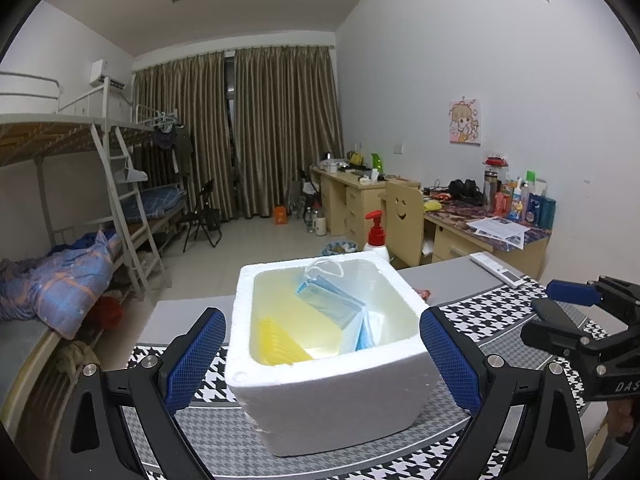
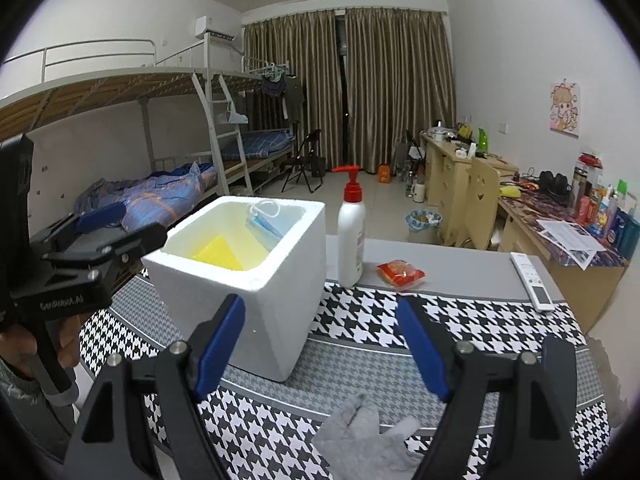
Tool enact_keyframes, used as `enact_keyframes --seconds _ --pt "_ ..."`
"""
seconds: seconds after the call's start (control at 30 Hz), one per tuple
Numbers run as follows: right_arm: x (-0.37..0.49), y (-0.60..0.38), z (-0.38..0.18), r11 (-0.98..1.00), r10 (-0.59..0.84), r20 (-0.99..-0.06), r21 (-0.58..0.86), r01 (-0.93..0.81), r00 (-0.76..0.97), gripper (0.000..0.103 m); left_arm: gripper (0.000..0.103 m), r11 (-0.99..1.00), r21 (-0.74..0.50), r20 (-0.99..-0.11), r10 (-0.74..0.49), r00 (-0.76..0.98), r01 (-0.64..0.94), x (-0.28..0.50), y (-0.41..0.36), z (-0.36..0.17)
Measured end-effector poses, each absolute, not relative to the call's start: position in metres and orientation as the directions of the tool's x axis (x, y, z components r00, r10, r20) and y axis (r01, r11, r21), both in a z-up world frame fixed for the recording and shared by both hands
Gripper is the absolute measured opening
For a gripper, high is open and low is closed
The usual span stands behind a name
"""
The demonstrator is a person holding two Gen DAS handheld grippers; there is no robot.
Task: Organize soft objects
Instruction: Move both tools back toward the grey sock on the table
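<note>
Face masks (image 1: 332, 300), blue, leaning upright inside white foam box (image 1: 320, 380) toward its far right side, one ear loop poking above the rim. Yellow sponge-like piece (image 1: 280, 344) lying low in the box's near left part. Box standing on houndstooth cloth (image 2: 360, 312) covering the worktop (image 2: 460, 264), toward its left side. Left tongs (image 1: 320, 360) spread wide, blue pads flanking the box's two sides without pressing on it. Right tongs (image 2: 320, 340) also spread wide, nothing between the pads, pointing at bare cloth just right of the box. Grey glove (image 2: 360, 444) lying flat on the cloth near the front edge, below the right tongs. White pump bottle with red top (image 2: 352, 232) upright just behind the box, beside it a red snack packet (image 2: 400, 272). White remote (image 2: 532, 280) resting at the worktop's far right corner. Hand (image 2: 24, 344) gripping the left tongs' handle at the worktop's left edge.
</note>
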State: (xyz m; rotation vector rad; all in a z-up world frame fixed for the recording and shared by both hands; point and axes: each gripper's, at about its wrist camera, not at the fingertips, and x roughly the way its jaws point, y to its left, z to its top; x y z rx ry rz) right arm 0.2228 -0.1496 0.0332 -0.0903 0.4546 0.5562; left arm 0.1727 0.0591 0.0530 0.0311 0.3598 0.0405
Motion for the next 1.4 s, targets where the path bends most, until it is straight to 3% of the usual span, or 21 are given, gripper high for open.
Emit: enact_keyframes --seconds 1.4 --pt "0.202 -0.221 0.006 0.917 0.380 -0.447 0.069 -0.392 0.810 0.087 0.102 0.992 0.011 -0.344 -0.115 0.932 0.127 0.158 -0.012 0.036"
